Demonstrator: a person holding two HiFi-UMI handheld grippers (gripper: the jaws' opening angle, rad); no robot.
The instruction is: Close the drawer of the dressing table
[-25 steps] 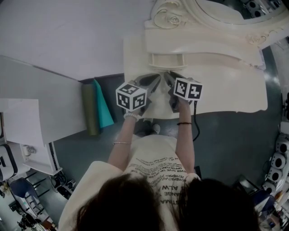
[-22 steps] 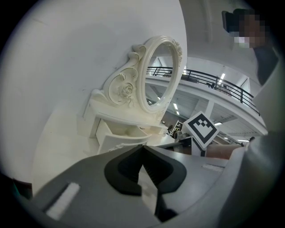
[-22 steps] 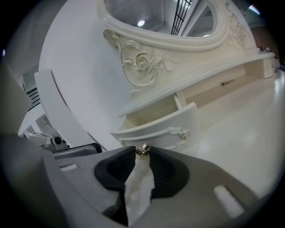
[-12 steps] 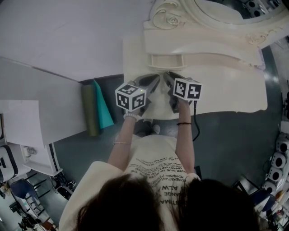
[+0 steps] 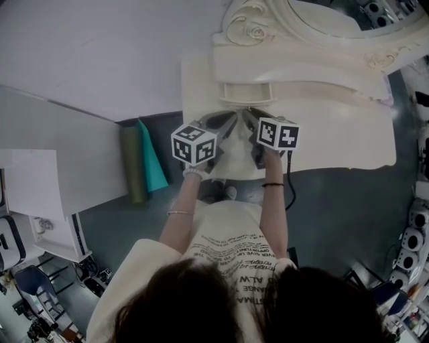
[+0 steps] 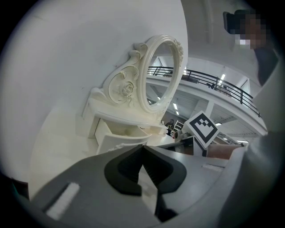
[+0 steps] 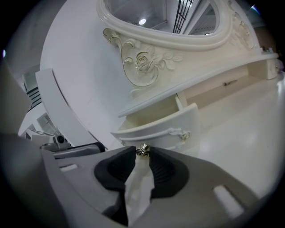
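The cream dressing table (image 5: pixel 335 134) carries a small curved drawer (image 5: pixel 247 92) that stands pulled out under the carved mirror frame. In the right gripper view the drawer's front (image 7: pixel 164 129) is just ahead, and my right gripper (image 7: pixel 143 151) is shut on its small metal knob (image 7: pixel 143 150), held at the jaw tips. In the head view the right gripper (image 5: pixel 247 112) reaches the drawer's front. My left gripper (image 5: pixel 231 120) hovers beside it, shut and empty, its tips meeting (image 6: pixel 142 148) with the drawer (image 6: pixel 120 138) a short way beyond.
An oval mirror (image 5: pixel 322 20) rises behind the drawer. A long closed drawer (image 7: pixel 227 83) lies to the right of the open one. On the floor to the left lean a green roll (image 5: pixel 134 161) and a teal sheet (image 5: pixel 153 161).
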